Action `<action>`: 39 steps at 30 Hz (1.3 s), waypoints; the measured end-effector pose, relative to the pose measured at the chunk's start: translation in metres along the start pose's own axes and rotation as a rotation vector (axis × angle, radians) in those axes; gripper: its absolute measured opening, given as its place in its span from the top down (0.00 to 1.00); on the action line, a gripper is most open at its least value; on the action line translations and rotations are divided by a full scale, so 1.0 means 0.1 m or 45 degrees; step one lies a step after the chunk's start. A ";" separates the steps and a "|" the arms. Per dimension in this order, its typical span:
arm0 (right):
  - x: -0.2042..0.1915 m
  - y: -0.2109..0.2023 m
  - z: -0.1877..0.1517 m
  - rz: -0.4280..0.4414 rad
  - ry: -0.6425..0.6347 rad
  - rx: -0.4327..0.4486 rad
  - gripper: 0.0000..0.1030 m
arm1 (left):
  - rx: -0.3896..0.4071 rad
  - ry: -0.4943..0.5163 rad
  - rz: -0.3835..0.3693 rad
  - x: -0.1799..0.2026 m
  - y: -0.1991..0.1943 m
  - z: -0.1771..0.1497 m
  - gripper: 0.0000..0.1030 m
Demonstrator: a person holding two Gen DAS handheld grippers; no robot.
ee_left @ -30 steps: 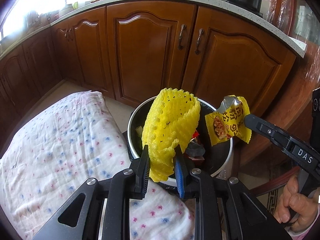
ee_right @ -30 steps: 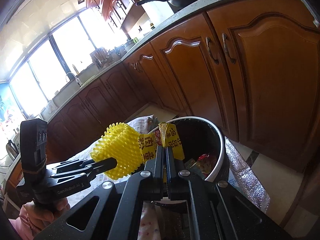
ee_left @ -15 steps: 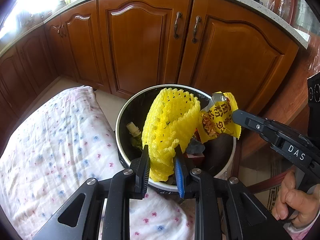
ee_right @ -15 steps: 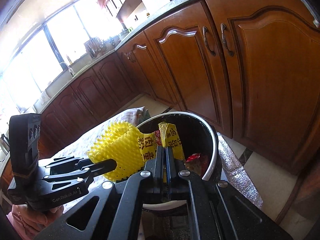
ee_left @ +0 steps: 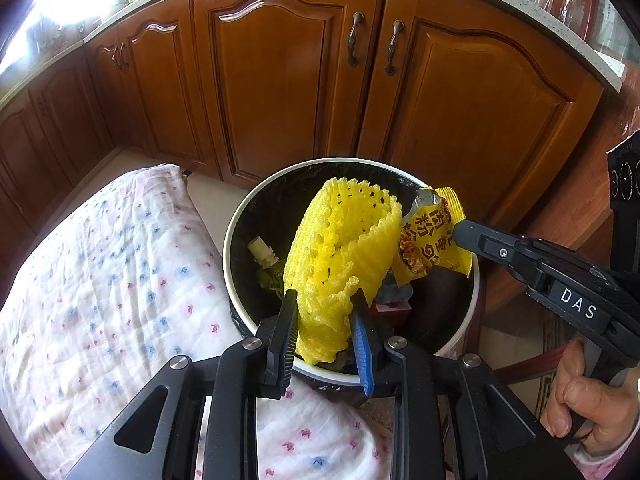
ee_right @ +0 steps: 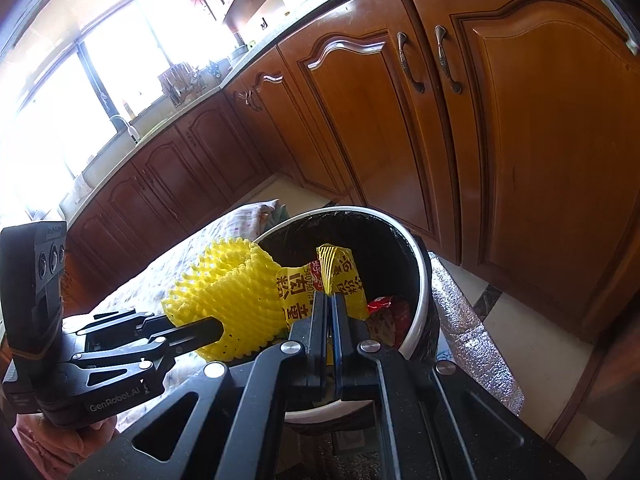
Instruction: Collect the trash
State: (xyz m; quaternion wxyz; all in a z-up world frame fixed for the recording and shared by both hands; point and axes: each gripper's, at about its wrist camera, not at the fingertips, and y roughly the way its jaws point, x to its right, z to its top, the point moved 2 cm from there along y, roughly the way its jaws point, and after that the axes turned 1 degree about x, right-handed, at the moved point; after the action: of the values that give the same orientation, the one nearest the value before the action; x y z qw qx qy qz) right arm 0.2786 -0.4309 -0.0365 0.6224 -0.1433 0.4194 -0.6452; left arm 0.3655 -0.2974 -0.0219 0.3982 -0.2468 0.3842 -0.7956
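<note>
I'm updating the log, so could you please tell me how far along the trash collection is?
Done: the bin already holds scraps, including a white cap and a red wrapper. In hand: the left claw grips the yellow foam net and the right claw pinches the yellow snack packet, both over the bin's opening. Left: releasing both.

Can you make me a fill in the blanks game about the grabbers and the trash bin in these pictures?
1. The left gripper holds a foam net whose color is ____.
2. The right gripper is shut on a crinkly snack ____.
3. Both pieces of trash hang over the open, round ____.
4. Behind the bin stand cabinets made of ____.

Missing words: yellow; wrapper; bin; wood
</note>
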 end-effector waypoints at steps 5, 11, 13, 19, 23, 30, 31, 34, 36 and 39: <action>0.04 0.01 0.00 0.018 0.042 -0.003 0.88 | 0.004 -0.005 -0.002 0.01 0.01 0.00 0.54; 0.03 -0.07 -0.01 0.043 0.061 0.029 0.63 | 0.017 -0.029 0.011 -0.03 -0.03 -0.02 0.34; 0.01 -0.12 -0.01 0.049 0.066 0.048 0.59 | 0.025 -0.040 0.009 -0.05 -0.06 -0.03 0.33; -0.02 -0.25 -0.01 0.065 0.083 0.090 0.43 | 0.051 -0.066 -0.002 -0.10 -0.19 -0.12 0.32; -0.08 -0.35 -0.06 0.086 0.098 0.118 0.32 | 0.075 -0.113 -0.012 -0.17 -0.30 -0.24 0.31; -0.23 -0.48 -0.30 0.132 0.140 0.150 0.17 | 0.131 -0.233 -0.033 -0.33 -0.59 -0.61 0.31; -0.26 -0.49 -0.35 0.141 0.144 0.153 0.16 | 0.141 -0.251 -0.033 -0.37 -0.62 -0.67 0.31; -0.34 -0.56 -0.50 0.157 0.154 0.165 0.12 | 0.169 -0.311 -0.030 -0.46 -0.75 -0.88 0.31; -0.39 -0.60 -0.58 0.164 0.154 0.172 0.11 | 0.185 -0.354 -0.024 -0.52 -0.83 -1.03 0.31; -0.47 -0.69 -0.74 0.150 0.160 0.206 0.08 | 0.228 -0.429 -0.014 -0.62 -0.98 -1.28 0.28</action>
State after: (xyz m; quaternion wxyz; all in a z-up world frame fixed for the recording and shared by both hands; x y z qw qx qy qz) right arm 0.1880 -0.3690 -0.0160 0.6411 -0.0270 0.4118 -0.6471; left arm 0.2670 -0.1554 -0.0228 0.4729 -0.3422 0.2383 -0.7762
